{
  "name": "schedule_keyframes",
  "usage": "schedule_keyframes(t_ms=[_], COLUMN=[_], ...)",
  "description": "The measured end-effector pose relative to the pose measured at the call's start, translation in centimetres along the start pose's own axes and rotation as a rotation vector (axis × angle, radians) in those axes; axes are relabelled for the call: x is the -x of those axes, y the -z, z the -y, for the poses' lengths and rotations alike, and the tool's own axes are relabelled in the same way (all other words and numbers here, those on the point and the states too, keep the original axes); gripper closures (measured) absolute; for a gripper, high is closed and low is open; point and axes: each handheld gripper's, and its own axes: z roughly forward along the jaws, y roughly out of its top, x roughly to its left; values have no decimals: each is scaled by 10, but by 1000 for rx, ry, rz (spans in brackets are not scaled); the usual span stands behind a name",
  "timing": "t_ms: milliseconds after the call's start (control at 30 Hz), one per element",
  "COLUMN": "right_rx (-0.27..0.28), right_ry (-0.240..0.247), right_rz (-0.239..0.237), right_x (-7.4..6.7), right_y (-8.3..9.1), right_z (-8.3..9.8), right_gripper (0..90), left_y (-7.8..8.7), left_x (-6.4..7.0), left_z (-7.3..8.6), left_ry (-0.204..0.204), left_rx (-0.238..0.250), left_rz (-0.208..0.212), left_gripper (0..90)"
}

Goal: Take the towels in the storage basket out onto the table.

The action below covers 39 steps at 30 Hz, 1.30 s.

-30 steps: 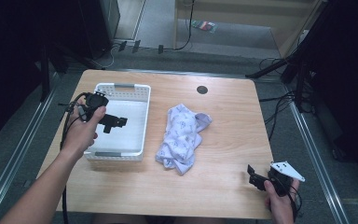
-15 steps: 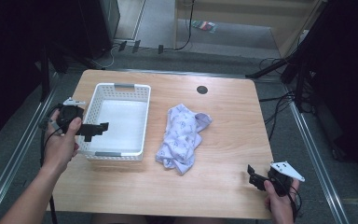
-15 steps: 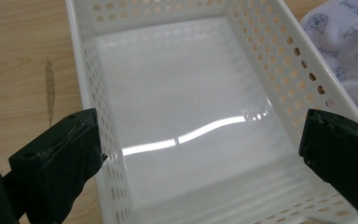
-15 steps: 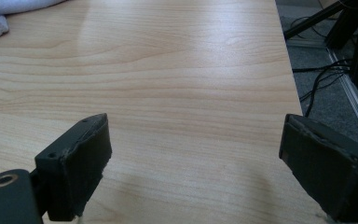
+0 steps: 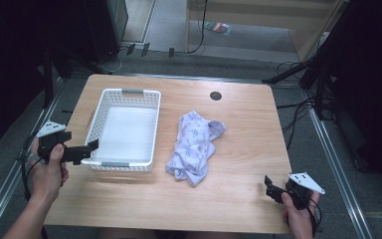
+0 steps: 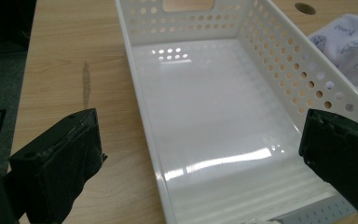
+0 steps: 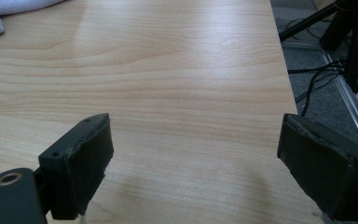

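One table (image 5: 238,174) carries a white basket (image 5: 126,94) on its left half and a crumpled cloth (image 5: 195,147) just right of it, apart from it. Left gripper (image 5: 88,149), jaws wide apart, sits at the basket's near left corner. Right gripper (image 5: 269,186), jaws also apart, rests over the near right corner, holding nothing.

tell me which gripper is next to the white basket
The left gripper, jaws open at the basket's near left corner. The right gripper sits at the table's near right edge, beyond the crumpled cloth.
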Motion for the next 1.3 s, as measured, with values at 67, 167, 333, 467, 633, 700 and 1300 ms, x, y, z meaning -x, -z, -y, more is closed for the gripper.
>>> schedule_keyframes(t_ms=[67, 167, 333, 467, 633, 700, 1300], right_rx=[0, 0, 8, 10, 9, 10, 40], right_ry=[3, 1, 3, 2, 0, -2, -7], right_rz=[-1, 1, 0, 1, 3, 6, 12], right_x=[0, 0, 0, -1, -1, -1, -1], right_y=[0, 0, 1, 1, 1, 1, 4], right_z=[0, 0, 0, 1, 1, 1, 2], right_gripper=[103, 103, 106, 106, 105, 105, 93], left_y=[5, 12, 17, 19, 21, 23, 11], left_x=[-2, -6, -13, -21, -27, -30, -51], left_z=[5, 15, 31, 43, 57, 62, 107], left_ry=[-1, -2, 12, 27, 31, 31, 106], left_rx=[24, 67, 109, 131, 165, 179, 183], left_rz=[2, 12, 4, -7, -18, -20, -57], left_gripper=[0, 0, 0, 0, 0, 0, 0])
